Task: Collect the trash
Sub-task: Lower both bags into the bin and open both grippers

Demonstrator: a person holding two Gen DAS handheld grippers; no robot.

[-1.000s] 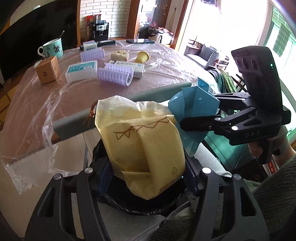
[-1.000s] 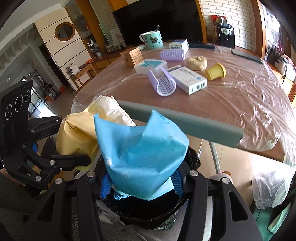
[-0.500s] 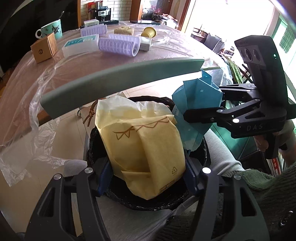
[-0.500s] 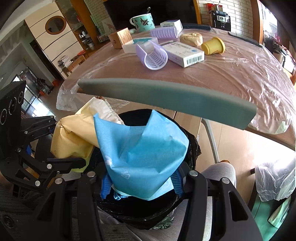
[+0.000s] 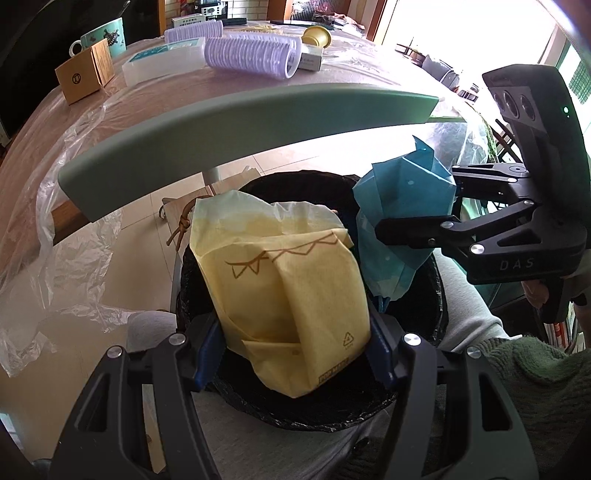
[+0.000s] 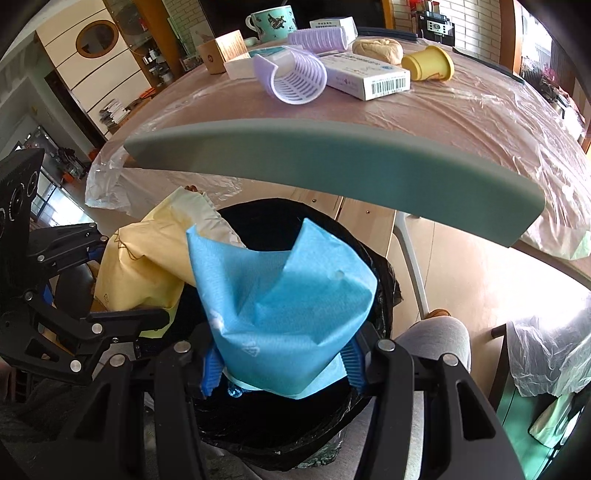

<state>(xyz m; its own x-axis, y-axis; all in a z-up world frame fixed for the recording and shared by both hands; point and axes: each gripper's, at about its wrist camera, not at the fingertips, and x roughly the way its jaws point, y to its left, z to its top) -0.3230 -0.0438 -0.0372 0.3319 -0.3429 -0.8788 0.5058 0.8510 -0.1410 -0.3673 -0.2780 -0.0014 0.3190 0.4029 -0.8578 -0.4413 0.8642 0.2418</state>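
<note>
My left gripper [image 5: 291, 350] is shut on a yellow paper bag [image 5: 288, 295] and holds it over a black-lined trash bin [image 5: 303, 410]. My right gripper [image 6: 284, 365] is shut on a crumpled blue paper wrapper [image 6: 284, 314], also over the bin [image 6: 280, 435]. In the left wrist view the right gripper [image 5: 406, 236] with the blue wrapper [image 5: 402, 214] is just right of the yellow bag. In the right wrist view the left gripper [image 6: 147, 325] and the yellow bag [image 6: 147, 273] are at the left. The bin sits between a person's knees, below the table edge.
A grey padded table edge [image 5: 240, 133] hangs above the bin. On the plastic-covered table are purple hair rollers [image 6: 291, 77], a white box [image 6: 365, 75], a yellow cup [image 6: 428, 64], a brown box [image 5: 85, 75] and a mug [image 6: 271, 22].
Both grippers have moved down from table height to below the table edge, and now hold the yellow bag and blue wrapper over the open bin. Both stayed shut.
</note>
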